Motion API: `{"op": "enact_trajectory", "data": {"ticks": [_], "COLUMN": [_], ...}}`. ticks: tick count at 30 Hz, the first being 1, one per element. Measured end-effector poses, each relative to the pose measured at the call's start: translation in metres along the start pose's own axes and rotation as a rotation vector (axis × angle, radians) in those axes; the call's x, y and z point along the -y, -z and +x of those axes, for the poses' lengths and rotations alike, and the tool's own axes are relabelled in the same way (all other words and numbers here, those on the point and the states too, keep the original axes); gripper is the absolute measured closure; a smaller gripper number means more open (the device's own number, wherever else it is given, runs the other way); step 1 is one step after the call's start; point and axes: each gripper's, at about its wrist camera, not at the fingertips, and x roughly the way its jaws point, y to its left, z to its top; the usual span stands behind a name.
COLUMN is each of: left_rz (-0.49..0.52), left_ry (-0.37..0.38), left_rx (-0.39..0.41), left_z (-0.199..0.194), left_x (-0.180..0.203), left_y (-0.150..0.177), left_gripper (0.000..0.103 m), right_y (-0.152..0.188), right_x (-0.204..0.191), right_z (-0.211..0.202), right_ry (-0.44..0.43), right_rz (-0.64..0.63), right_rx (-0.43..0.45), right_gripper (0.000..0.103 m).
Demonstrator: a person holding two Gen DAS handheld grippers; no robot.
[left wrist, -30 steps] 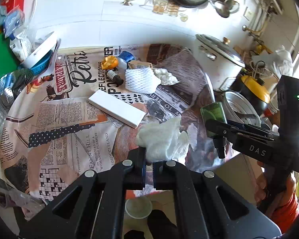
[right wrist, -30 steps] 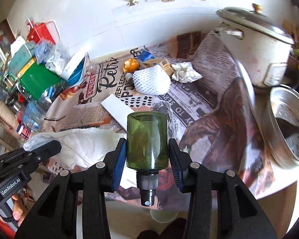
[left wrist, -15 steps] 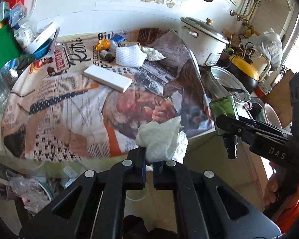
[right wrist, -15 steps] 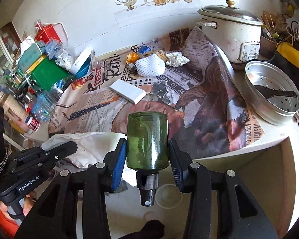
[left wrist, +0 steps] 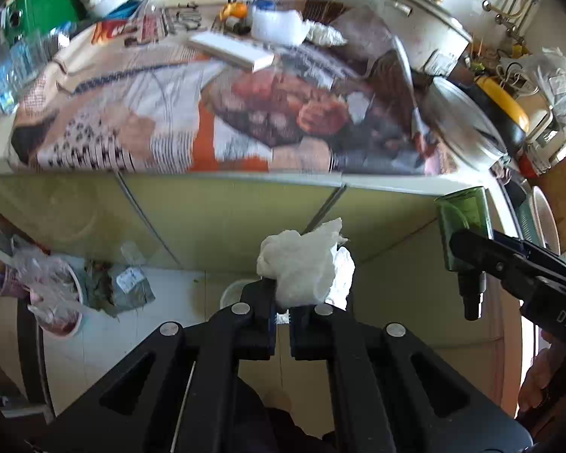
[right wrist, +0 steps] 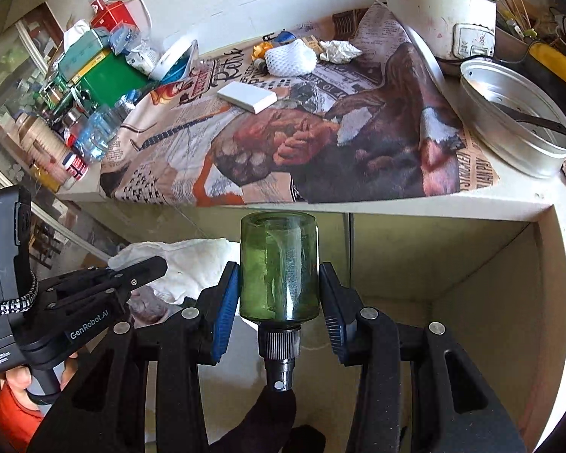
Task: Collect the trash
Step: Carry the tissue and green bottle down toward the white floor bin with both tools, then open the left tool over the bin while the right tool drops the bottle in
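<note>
My left gripper (left wrist: 282,315) is shut on a crumpled white tissue (left wrist: 305,264), held in front of the counter's cabinet front, below the counter edge. My right gripper (right wrist: 279,298) is shut on a green glass bottle (right wrist: 279,264), black cap pointing back at the camera, also below the counter edge. The bottle shows in the left wrist view (left wrist: 462,226), the tissue in the right wrist view (right wrist: 188,260). On the newspaper-covered counter (right wrist: 320,151) lie a white box (right wrist: 247,96), a white foam net (right wrist: 290,61) and a crumpled paper (right wrist: 339,51).
A rice cooker (right wrist: 441,15) and a metal steamer tray (right wrist: 513,113) stand at the counter's right. A green box (right wrist: 105,75) and bottles crowd the left. On the floor, a bin with a plastic bag (left wrist: 56,302) at left and a white cup (left wrist: 234,294) below the left gripper.
Both grippers have pulled back and down from the counter top to below its front edge, still holding the tissue and the bottle.
</note>
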Motion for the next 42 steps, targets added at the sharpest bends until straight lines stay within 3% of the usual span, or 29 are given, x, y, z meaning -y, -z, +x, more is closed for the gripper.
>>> {"op": "enact_trajectory", "data": {"ticks": [6, 13, 29, 33, 36, 39, 41, 42], "left_rz": [-0.032, -0.025, -0.024, -0.020, -0.042, -0.040, -0.044, -0.045], "left_ry": [-0.023, -0.018, 0.004, -0.003, 0.036, 0.070, 0.066, 0.062], "left_rx": [-0.104, -0.200, -0.313, -0.329, -0.341, -0.338, -0.338, -0.337], "left_z": [0.055, 0.141, 0.395, 0.442, 0.465, 0.476, 0.478, 0.480], "left_x": [-0.006, -0.030, -0.117, -0.132, -0.142, -0.147, -0.147, -0.150], "left_y": [0.036, 0.065, 0.161, 0.178, 0.186, 0.190, 0.191, 0.191], "left_gripper": [0.100, 0.100, 0.100, 0.100, 0.100, 0.085, 0.069, 0.066], "right_y": [0.028, 0.064, 0.178, 0.198, 0.204, 0.204, 0.204, 0.204], "right_x": [0.017, 0.038, 0.093, 0.098, 0.099, 0.098, 0.099, 0.101], "right_z": [0.037, 0.114, 0.343, 0.389, 0.410, 0.419, 0.421, 0.421], "right_ry": [-0.026, -0.043, -0.002, -0.003, -0.010, -0.007, -0.008, -0.012], "right_rz": [-0.005, 0.070, 0.202, 0.198, 0.196, 0.198, 0.215, 0.227], "right_rx": [-0.057, -0.144, -0.242, -0.245, -0.247, -0.240, -0.247, -0.256], "right_gripper": [0.064, 0.064, 0.064, 0.064, 0.064, 0.064, 0.061, 0.059]}}
